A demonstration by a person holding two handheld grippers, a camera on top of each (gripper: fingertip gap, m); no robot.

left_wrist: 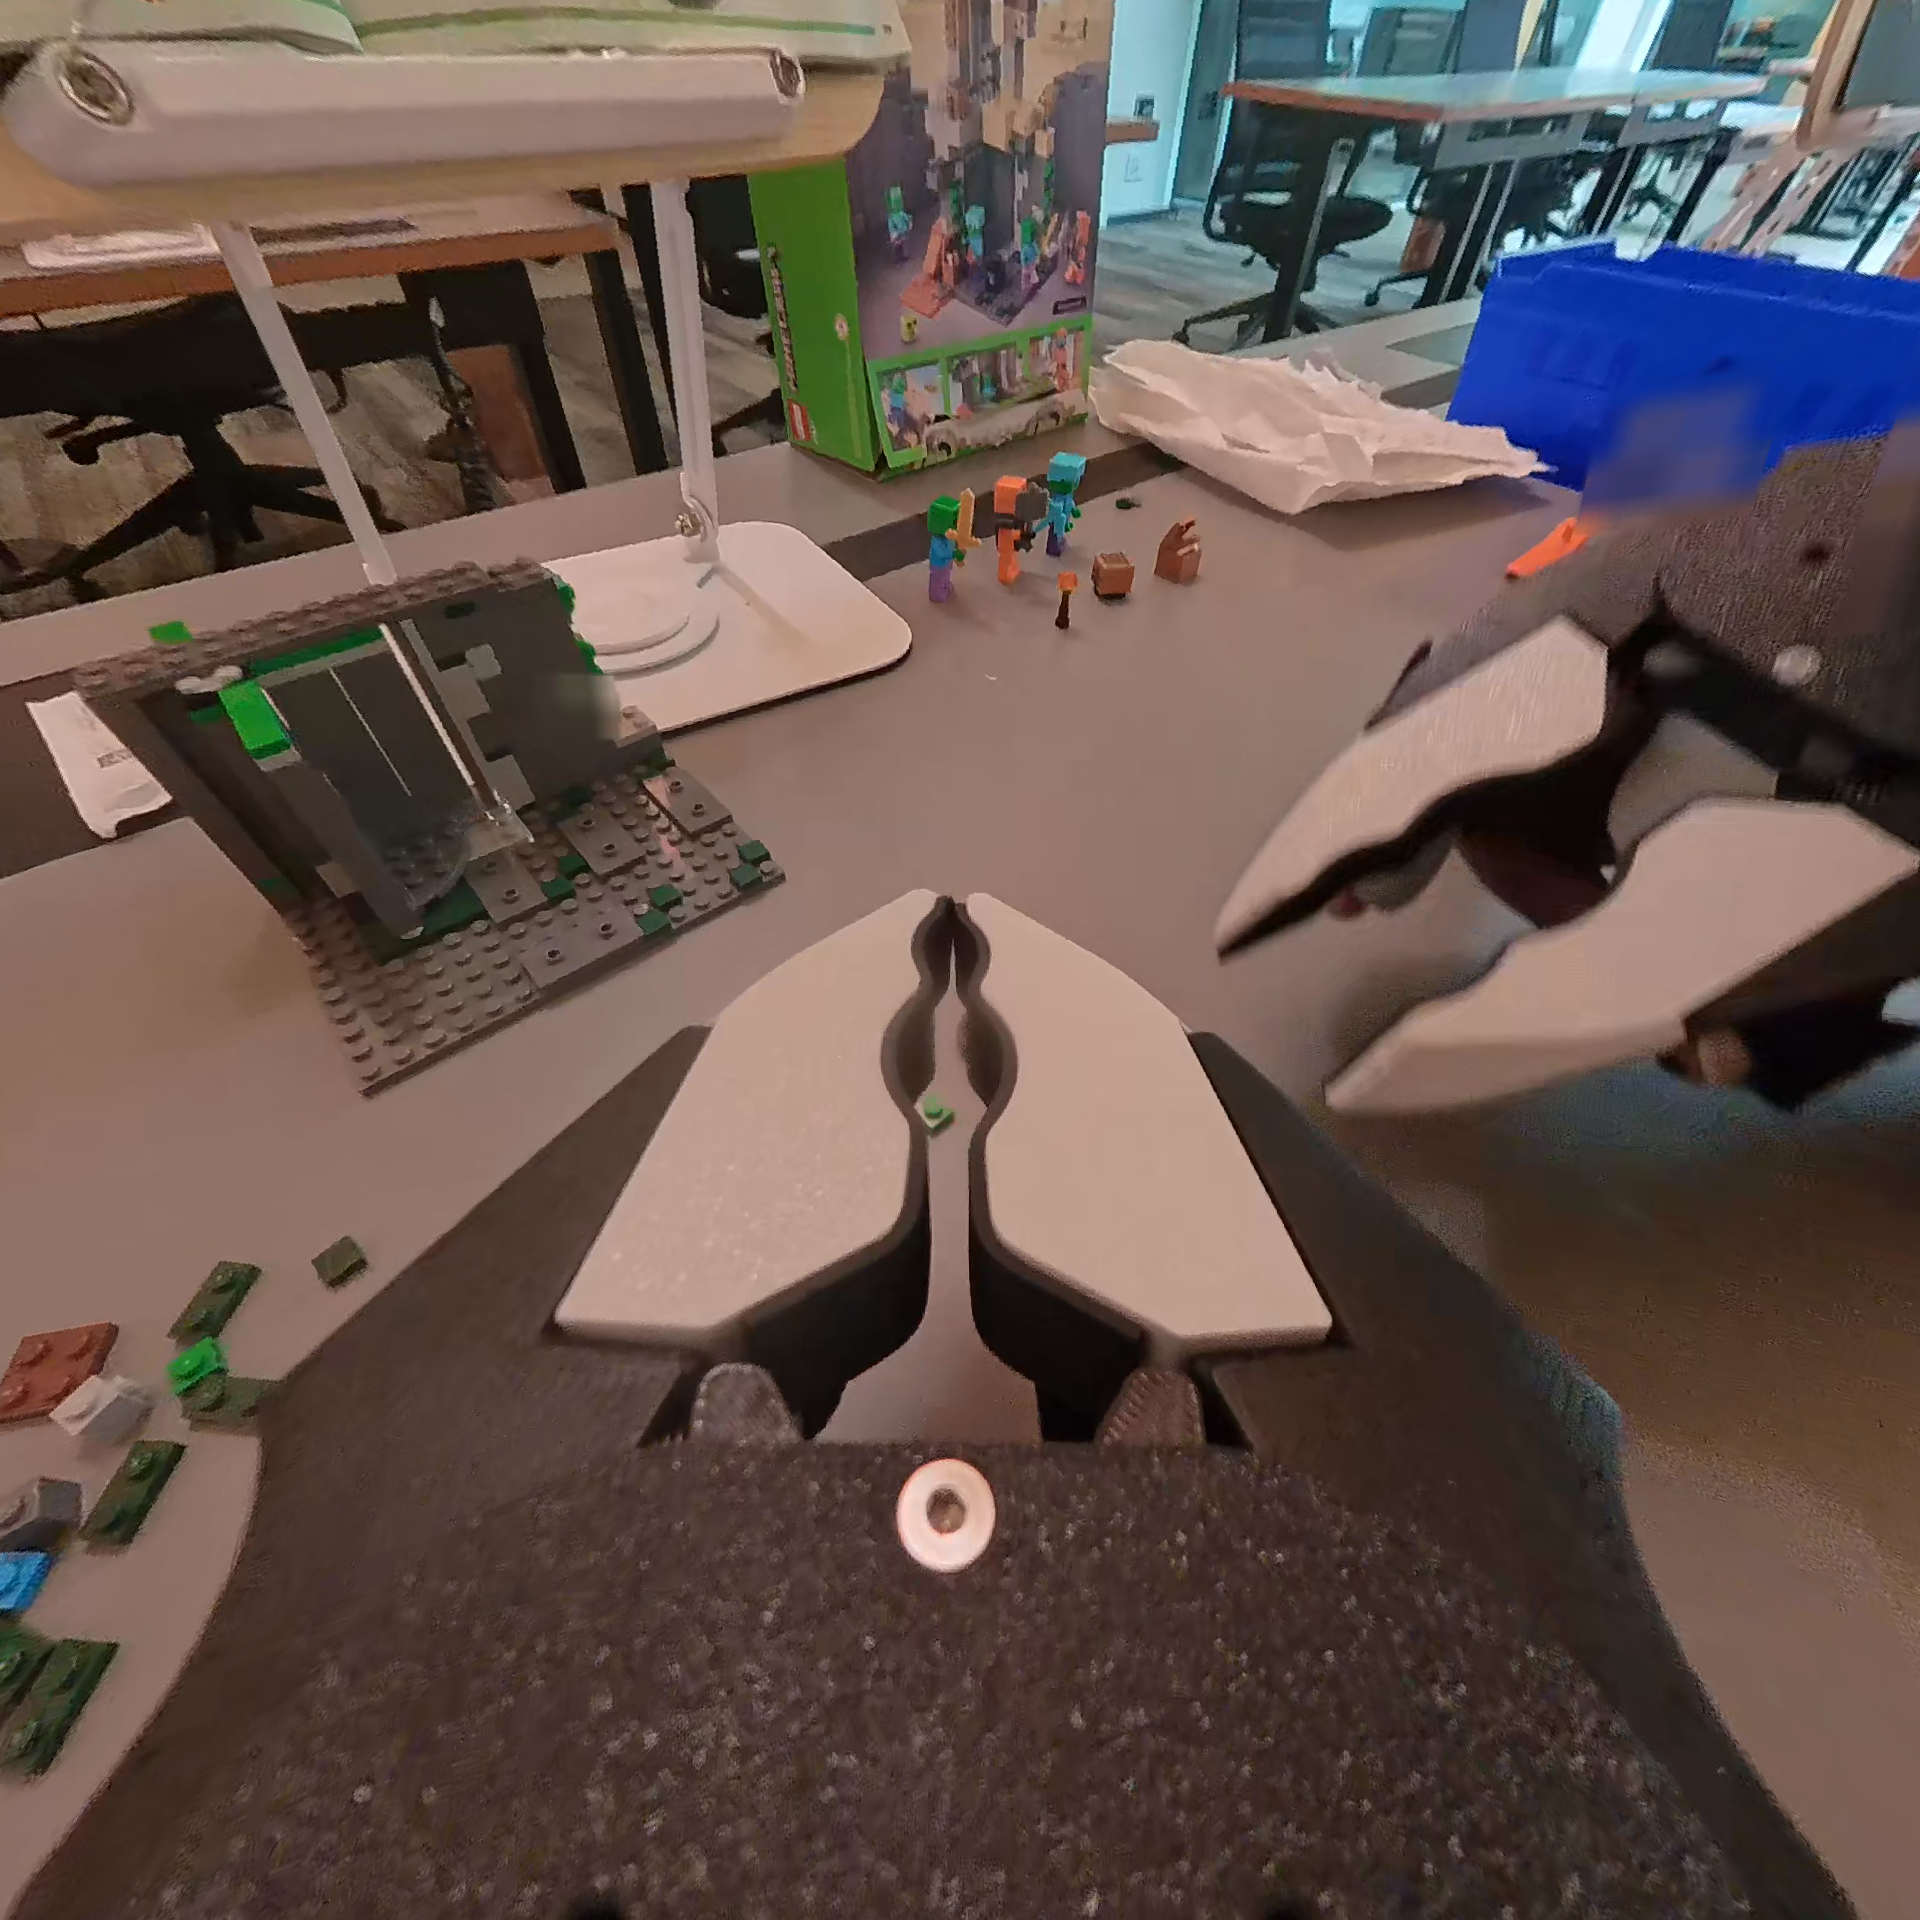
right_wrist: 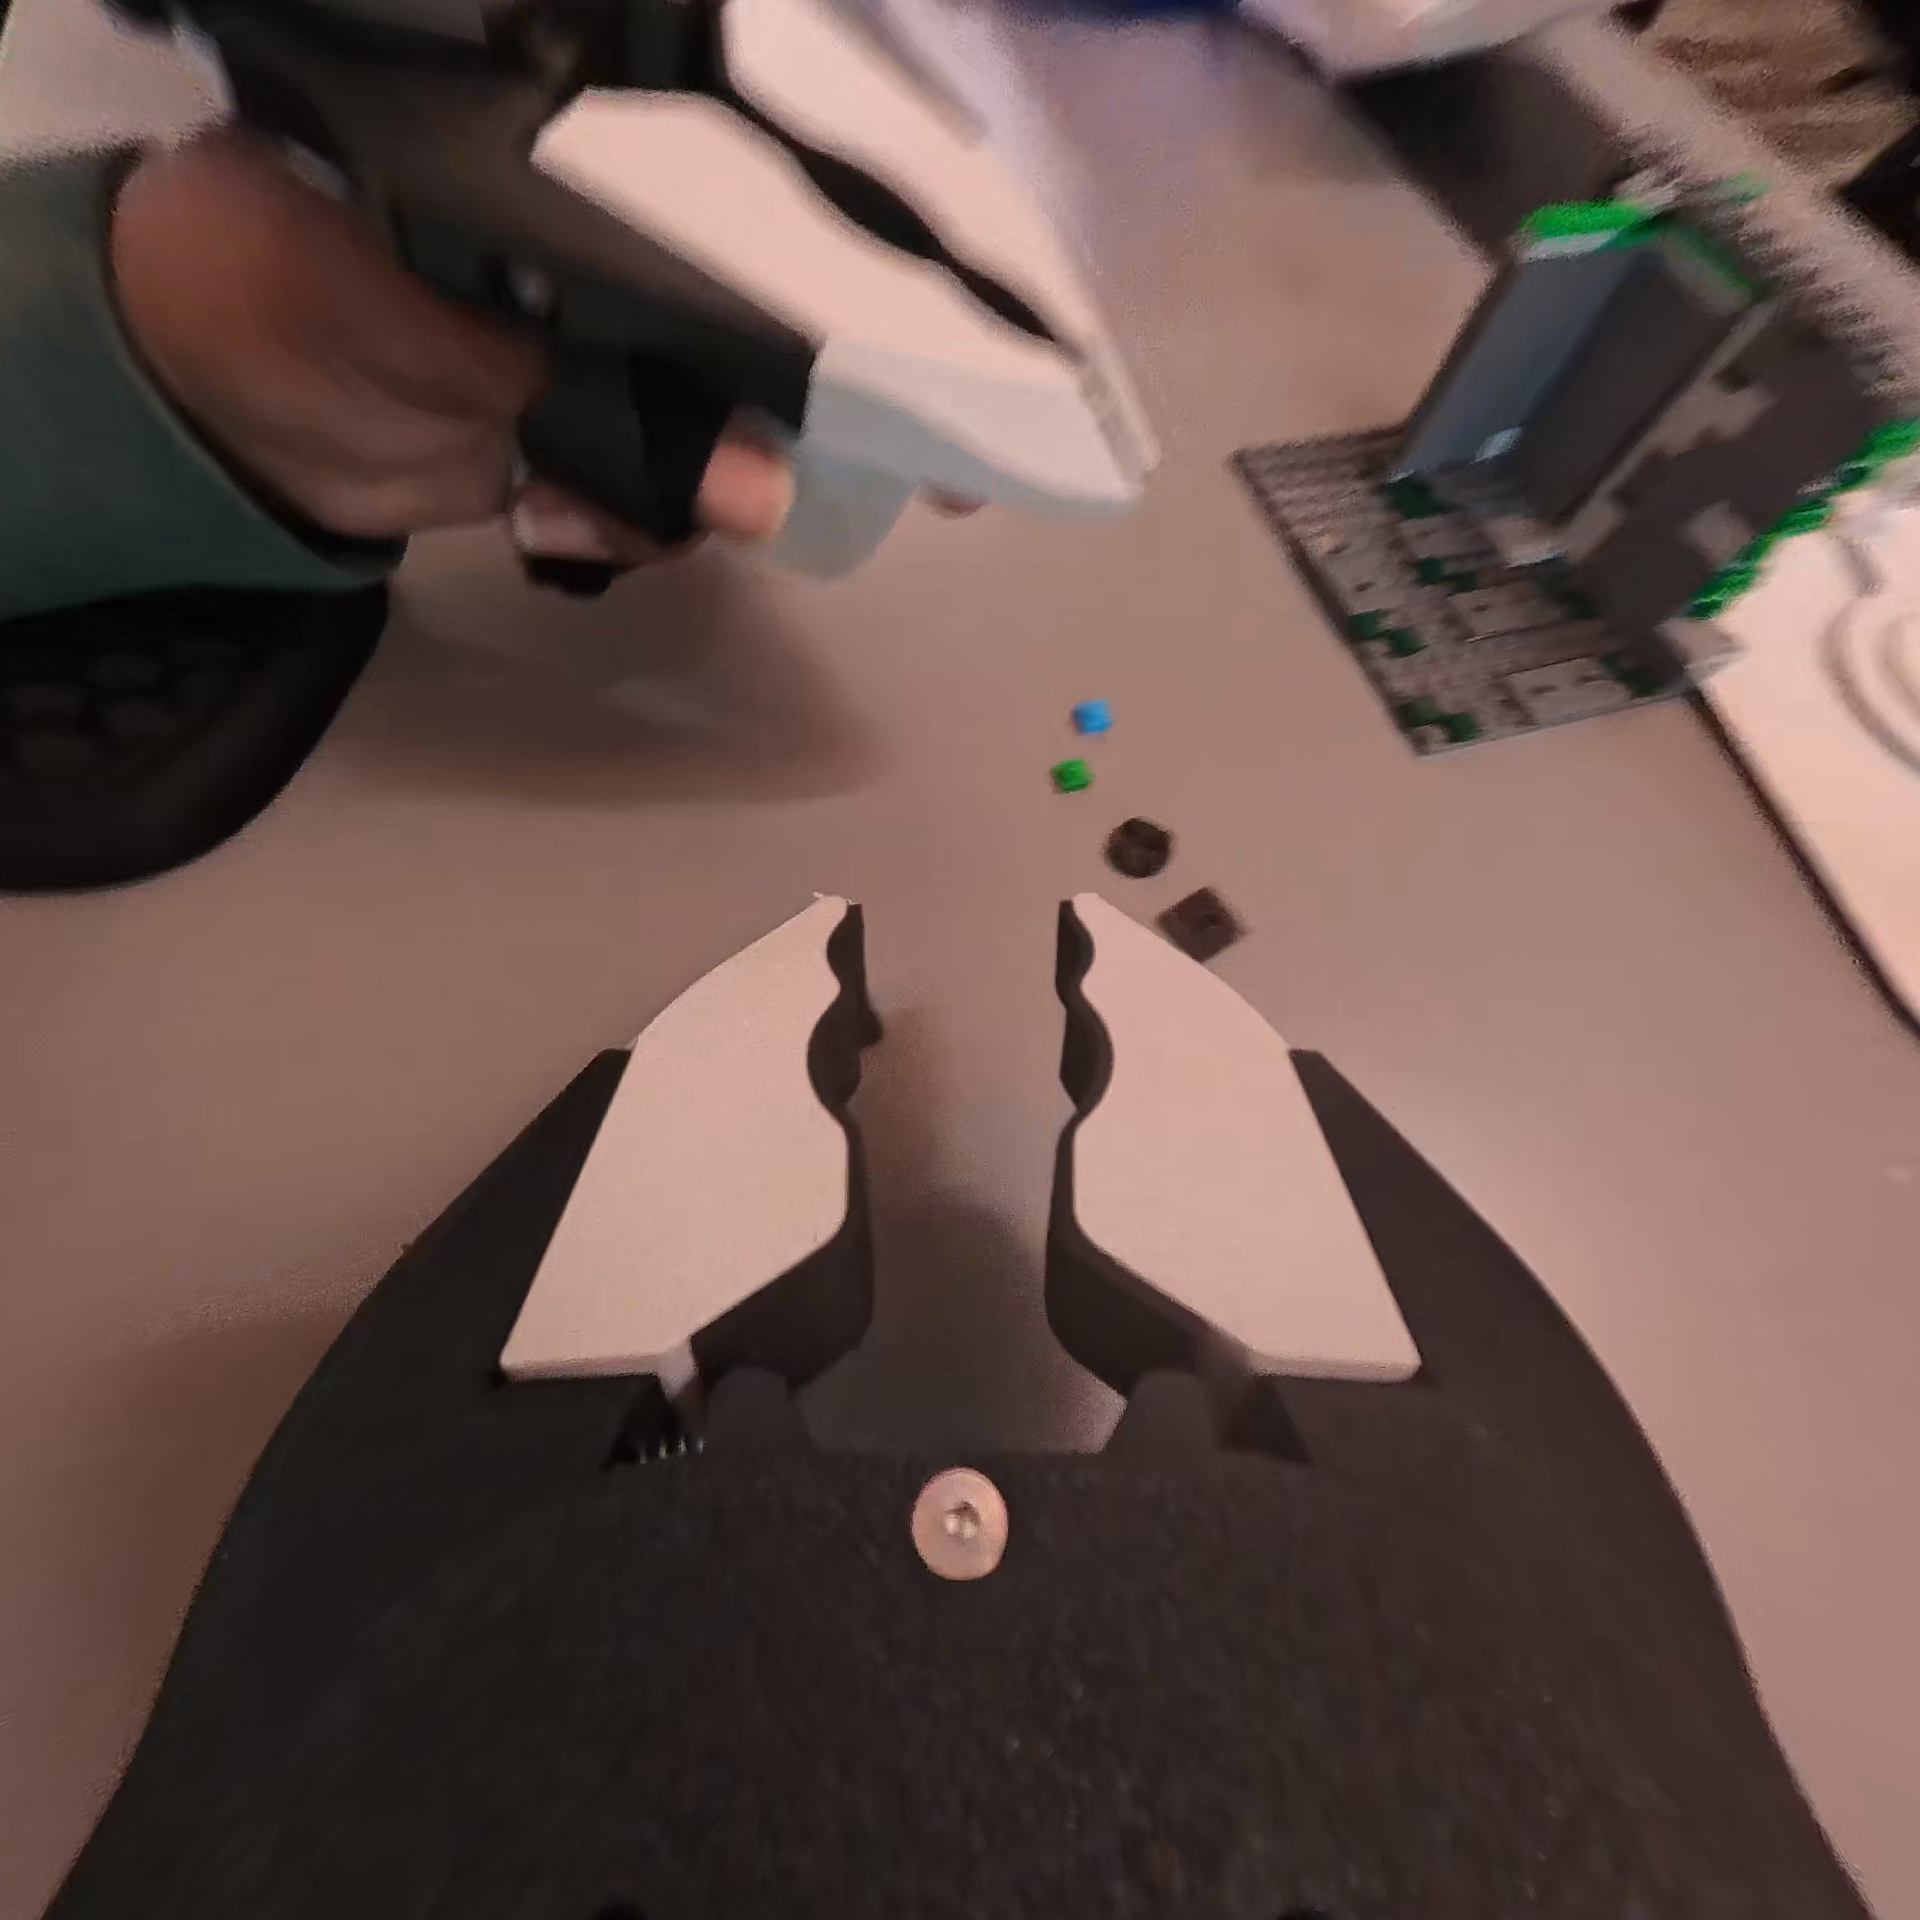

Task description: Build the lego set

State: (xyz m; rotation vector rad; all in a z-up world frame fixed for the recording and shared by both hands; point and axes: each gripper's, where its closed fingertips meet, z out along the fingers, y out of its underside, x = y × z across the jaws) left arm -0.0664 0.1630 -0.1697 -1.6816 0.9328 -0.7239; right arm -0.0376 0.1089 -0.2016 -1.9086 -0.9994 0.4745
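- Left gripper clenched, tips meeting, nothing pinched at the tips as far as visible. Tiny green stud piece showing through the gap lower down between the fingers, probably just lying on the table underneath; hard to tell for sure.
- Right gripper released, fingers spread, empty, hovering low over bare tabletop.
- Just ahead of its tips: two dark small pieces, one round and one square, then a bright green 1x1 and a blue 1x1 a bit further on. All loose, well apart from each other.
- Half-built lego model (grey wall on a dark studded baseplate with green bits) toward the table's left side, just in front of the white lamp base.
- More loose plates near the table's near-left edge; minifigures and the set box toward the far edge, crumpled white paper beside the box.
- Step in hand, best guess: picking the next small piece with the right gripper.
- To do it well: slow down first (right view quite smeary), line the open gap up over one piece only, come down flat, squeeze on the piece's sides rather than stud and bottom.
- Square dark one sits almost touching the right fingertip, so easy to nudge away by accident.
- Worth parking the left one on the baseplate edge to brace the model for pressing on.
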